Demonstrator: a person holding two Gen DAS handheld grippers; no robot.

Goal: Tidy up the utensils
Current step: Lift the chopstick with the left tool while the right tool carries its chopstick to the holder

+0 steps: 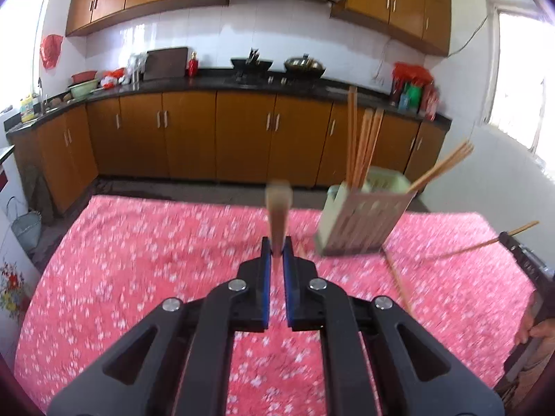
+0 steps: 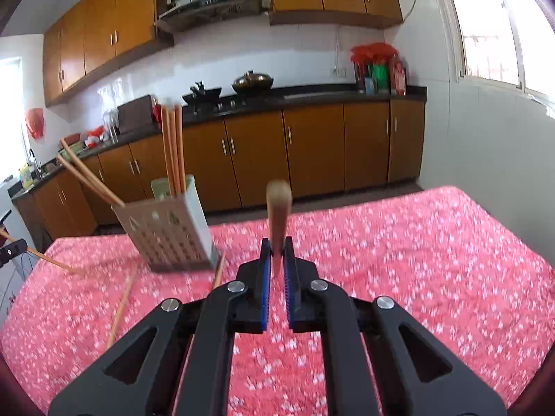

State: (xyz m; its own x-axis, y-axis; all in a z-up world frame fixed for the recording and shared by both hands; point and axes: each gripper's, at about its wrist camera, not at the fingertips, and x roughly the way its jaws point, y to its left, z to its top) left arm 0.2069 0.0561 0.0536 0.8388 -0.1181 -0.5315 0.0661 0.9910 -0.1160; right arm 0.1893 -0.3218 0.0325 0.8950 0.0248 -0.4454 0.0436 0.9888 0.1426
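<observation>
Both grippers pinch chopsticks above the table.

The left gripper (image 1: 277,248) and right gripper (image 2: 277,248) each clamp a chopstick (image 1: 278,208) (image 2: 278,208). The holder (image 1: 360,222) stands near the table's (image 1: 138,260) far edge with chopsticks inside; a loose stick (image 1: 399,284) lies just beside it.

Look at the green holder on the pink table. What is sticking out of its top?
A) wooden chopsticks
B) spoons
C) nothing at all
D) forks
A: long wooden chopsticks stand up out of the green holder and lean over its edge; no spoons or forks show in it.
</observation>
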